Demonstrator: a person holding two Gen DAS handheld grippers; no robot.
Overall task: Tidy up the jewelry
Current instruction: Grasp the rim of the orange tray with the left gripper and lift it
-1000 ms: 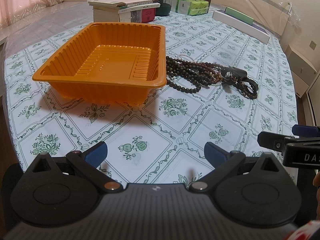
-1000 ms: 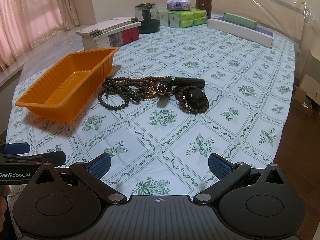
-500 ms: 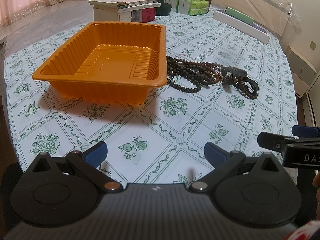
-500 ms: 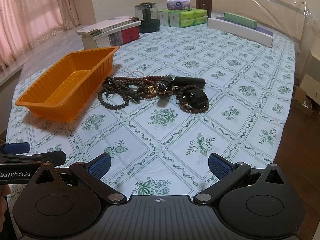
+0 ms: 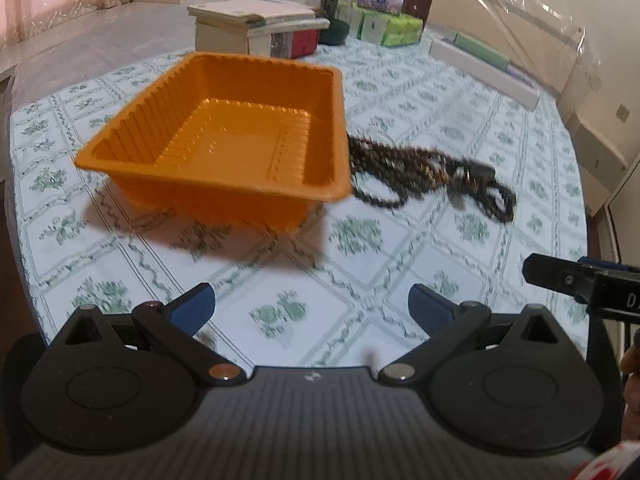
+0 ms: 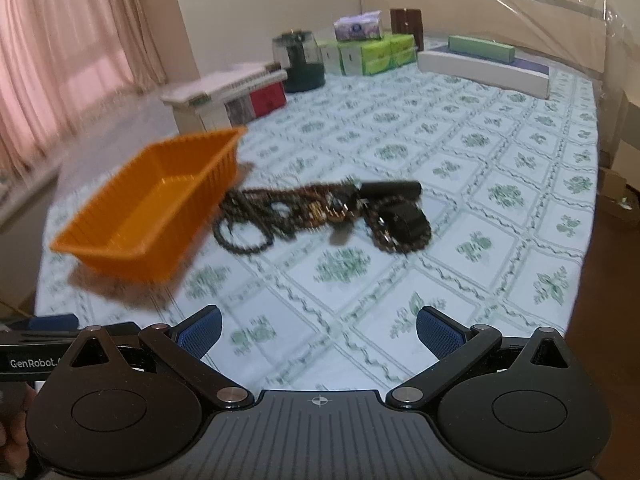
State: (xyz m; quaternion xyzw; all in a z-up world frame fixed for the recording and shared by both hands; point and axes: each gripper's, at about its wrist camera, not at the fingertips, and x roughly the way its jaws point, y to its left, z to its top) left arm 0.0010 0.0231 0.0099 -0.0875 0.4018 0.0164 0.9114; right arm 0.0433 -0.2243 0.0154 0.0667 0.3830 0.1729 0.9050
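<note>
Green-patterned cloth covers the table (image 6: 500, 152). On it the orange tray (image 5: 224, 148) lies empty, probably to receive the jewelry (image 6: 320, 212), a tangled heap of dark bead strands just beside its right side. The left gripper (image 5: 310, 312) and right gripper (image 6: 318, 332) hover near, jaws wide apart, holding nothing.

Motion blur smears the bead jewelry (image 6: 320, 212); individual pieces are indistinguishable.
</note>
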